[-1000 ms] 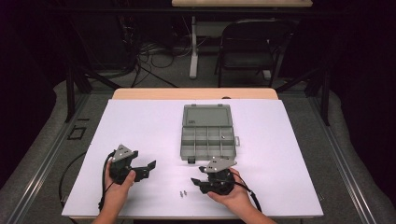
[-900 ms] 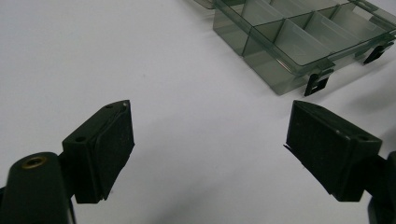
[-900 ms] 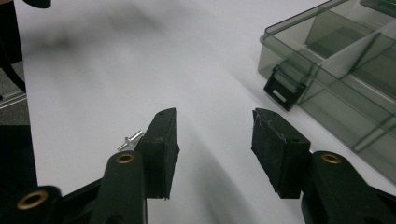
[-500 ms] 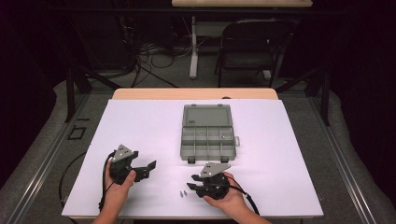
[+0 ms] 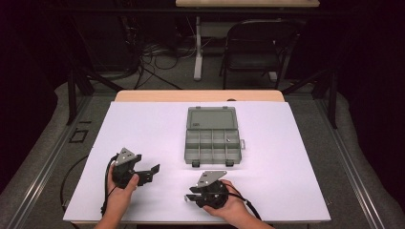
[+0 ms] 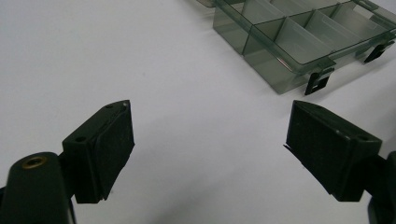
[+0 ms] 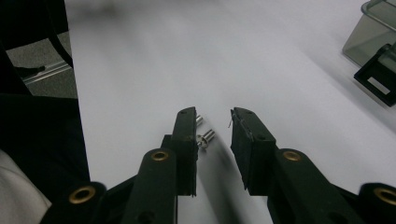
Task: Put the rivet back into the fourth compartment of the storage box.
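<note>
Over the last second the right gripper [image 7: 212, 128] has slid left and low across the surface [image 5: 143, 129], its half-parted jaws now straddling two small metal screws [image 7: 204, 135], ungrasped. The left gripper [image 6: 208, 149] idles, jaws wide; the open organizer box [image 5: 212, 138] lies beyond, likely their destination.

no legible text or labels

The surface [image 5: 143, 124] is seen from above the 6 o'clock edge, looking toward 12 o'clock. The box [image 5: 212, 136] is shared with both gripper views, seen close and low: toward 1 o'clock in the left view, at the right edge in the right view.
</note>
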The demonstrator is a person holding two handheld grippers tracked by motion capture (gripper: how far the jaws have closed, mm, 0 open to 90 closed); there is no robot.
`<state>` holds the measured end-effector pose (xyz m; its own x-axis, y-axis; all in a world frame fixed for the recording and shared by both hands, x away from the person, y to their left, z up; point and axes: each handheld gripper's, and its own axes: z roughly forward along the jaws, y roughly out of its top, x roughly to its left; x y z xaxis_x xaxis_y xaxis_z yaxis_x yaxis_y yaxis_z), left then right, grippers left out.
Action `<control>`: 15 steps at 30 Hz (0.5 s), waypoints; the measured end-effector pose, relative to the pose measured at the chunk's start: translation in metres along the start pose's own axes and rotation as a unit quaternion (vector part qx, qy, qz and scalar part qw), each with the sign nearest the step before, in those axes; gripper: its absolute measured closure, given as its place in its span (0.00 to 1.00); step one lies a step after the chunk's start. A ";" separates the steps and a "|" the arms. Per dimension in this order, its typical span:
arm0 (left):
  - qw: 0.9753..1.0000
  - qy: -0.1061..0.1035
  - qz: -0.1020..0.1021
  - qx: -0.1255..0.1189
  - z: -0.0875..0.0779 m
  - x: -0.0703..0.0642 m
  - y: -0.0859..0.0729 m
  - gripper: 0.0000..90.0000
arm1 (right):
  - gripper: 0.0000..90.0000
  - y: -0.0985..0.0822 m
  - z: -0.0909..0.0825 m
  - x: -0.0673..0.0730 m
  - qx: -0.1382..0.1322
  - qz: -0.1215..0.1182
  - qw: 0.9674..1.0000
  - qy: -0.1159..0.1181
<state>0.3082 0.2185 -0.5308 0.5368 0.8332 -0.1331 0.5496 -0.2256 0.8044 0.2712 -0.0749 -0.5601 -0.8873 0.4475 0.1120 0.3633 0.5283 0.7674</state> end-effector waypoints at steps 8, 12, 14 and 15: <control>1.000 0.001 0.003 0.001 0.000 0.000 0.000 0.17 | 0.80 0.000 0.006 0.001 0.015 -0.002 1.000 0.012; 1.000 0.001 0.002 0.001 0.000 0.000 0.000 0.17 | 0.85 0.000 0.007 0.001 0.021 -0.006 1.000 0.008; 1.000 0.001 -0.001 0.000 0.000 0.000 0.000 0.17 | 0.86 0.000 0.007 0.000 0.024 -0.002 1.000 0.011; 1.000 0.001 0.000 0.000 0.000 0.000 0.000 0.17 | 0.86 0.001 0.007 -0.001 0.022 -0.003 1.000 0.011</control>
<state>0.3082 0.2183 -0.5308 0.5356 0.8339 -0.1333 0.5507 -0.2253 0.8037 0.2743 -0.0701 -0.5641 -0.8958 0.4275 0.1216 0.3691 0.5632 0.7393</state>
